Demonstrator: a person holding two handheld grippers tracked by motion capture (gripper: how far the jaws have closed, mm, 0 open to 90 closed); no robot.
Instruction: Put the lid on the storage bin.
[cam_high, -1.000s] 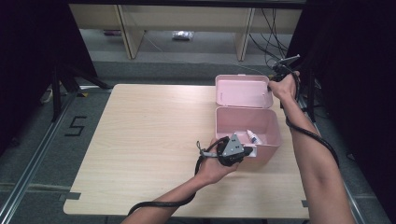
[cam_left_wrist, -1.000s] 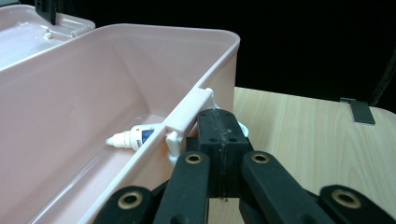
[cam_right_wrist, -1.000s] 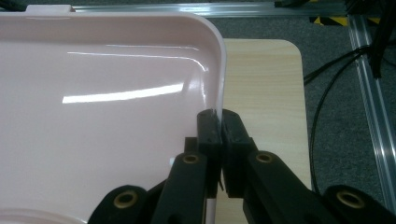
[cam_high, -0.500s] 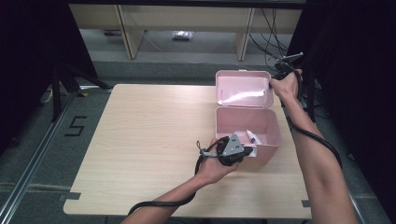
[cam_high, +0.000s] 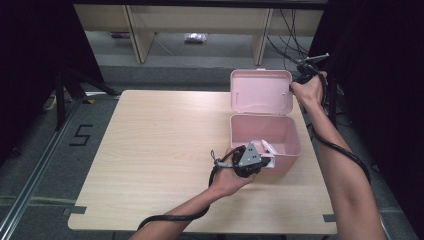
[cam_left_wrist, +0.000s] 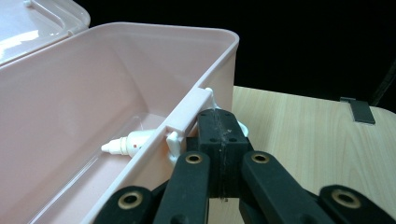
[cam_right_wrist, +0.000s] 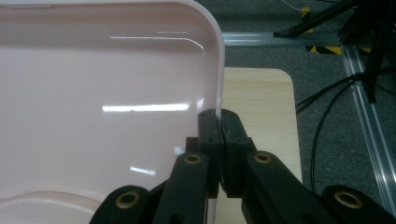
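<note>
While your right gripper (cam_right_wrist: 218, 122) pinches the pink box's lid (cam_high: 262, 91) edge, the lid now stands more upright than a second ago. Your left gripper (cam_left_wrist: 219, 128) clamps the front latch (cam_left_wrist: 187, 114), steadying the box (cam_high: 265, 137) at the table's right side.

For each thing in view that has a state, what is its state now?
Pink box: open, upright on the table.
Lid: raised, standing up.
Small white tube: lying inside the box.
Left claw: shut on the box's front latch.
Right claw: shut on the lid's edge.
</note>
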